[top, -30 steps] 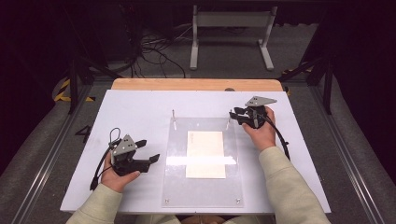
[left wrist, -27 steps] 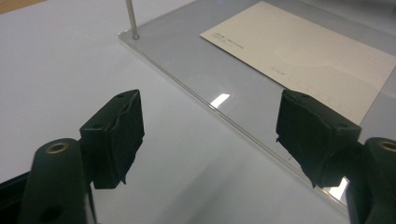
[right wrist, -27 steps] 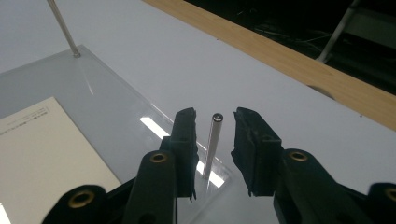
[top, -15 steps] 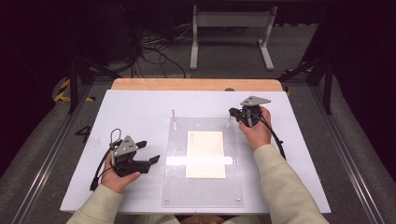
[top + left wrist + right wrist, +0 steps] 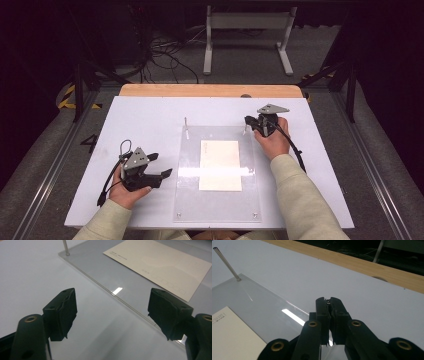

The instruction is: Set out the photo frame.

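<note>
Card (image 5: 220,165) lies mid-plate (image 5: 190,200), long axis pointing away from the person, just right of the wide-open left gripper (image 5: 162,165), while the right gripper (image 5: 247,120), closed seemingly on 1 far corner pin (image 5: 245,130), stands farther.

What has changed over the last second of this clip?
The right gripper has slid slightly left, to the far right pin of the clear plate; its jaws are shut on the pin's tip. The left gripper stayed open beside the plate, and the paper has not moved.
</note>
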The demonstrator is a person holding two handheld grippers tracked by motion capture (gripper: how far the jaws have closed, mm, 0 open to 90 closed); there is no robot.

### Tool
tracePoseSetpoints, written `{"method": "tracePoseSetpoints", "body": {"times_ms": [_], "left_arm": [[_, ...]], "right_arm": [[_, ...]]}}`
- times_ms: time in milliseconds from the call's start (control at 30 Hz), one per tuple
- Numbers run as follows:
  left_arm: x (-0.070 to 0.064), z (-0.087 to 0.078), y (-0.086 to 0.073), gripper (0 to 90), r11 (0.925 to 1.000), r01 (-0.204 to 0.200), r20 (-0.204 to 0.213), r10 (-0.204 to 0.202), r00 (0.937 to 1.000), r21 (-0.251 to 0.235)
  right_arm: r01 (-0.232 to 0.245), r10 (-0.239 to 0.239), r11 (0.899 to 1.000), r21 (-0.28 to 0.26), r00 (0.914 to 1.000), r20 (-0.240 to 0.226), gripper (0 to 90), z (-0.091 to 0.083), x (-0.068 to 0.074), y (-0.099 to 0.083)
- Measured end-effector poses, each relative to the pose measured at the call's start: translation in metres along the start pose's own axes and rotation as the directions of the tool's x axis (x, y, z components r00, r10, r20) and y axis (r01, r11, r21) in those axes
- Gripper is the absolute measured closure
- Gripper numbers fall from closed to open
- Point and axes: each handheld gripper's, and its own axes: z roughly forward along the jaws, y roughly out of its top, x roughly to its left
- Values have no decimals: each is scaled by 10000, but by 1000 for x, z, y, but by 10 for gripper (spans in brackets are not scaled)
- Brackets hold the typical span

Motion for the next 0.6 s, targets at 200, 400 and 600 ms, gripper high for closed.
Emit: {"method": "tracePoseSetpoints", "body": {"times_ms": [200, 400, 600], "left_arm": [[-1, -9, -5, 239, 9996, 225, -177, -228, 9996, -140], [-7, -14, -7, 235, 9999, 94, -213, -97, 9997, -128], [-10, -17, -8, 233, 9998, -105, -250, 100, 9996, -175]], "right_arm": [[-204, 203, 9995, -228, 9998, -24, 856, 4, -2, -3], [-488, 484, 9986, -213, 9986, -189, 859, 8, -7, -1], [-939, 923, 9951, -302, 9945, -501, 858, 12, -14, -1]]}}
